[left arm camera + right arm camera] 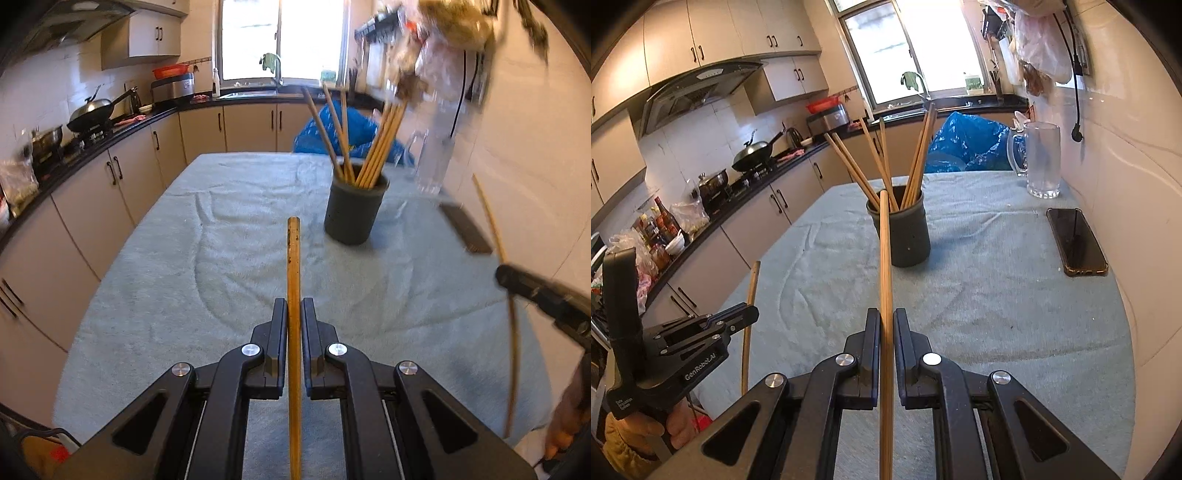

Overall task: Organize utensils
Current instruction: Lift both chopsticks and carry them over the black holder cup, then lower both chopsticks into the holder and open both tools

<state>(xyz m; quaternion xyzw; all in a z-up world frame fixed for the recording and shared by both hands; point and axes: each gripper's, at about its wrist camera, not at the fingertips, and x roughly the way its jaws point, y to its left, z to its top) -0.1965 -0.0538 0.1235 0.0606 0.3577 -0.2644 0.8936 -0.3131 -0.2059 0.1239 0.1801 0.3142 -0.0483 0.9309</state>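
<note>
The left claw (pixel 294 314) was clamped on one chopstick (pixel 294 280) above the table (pixel 184 258); the right claw (pixel 886 325) pinched another stick (pixel 885 258), both aimed at the holder (pixel 905 236), likely for dropping in.

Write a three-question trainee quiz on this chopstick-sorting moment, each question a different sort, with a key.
1. True or false: the left gripper is shut on a single brown wooden chopstick.
2. Multiple choice: the other wooden chopsticks stand in A) the clear glass mug, B) the dark grey round holder, C) the blue plastic bag.
3. Fill in: the black phone lies flat on the pale green towel cloth, to the ____ of the holder in the right wrist view.

Key:
1. True; the right gripper likewise grips its own long chopstick.
2. B
3. right
</note>
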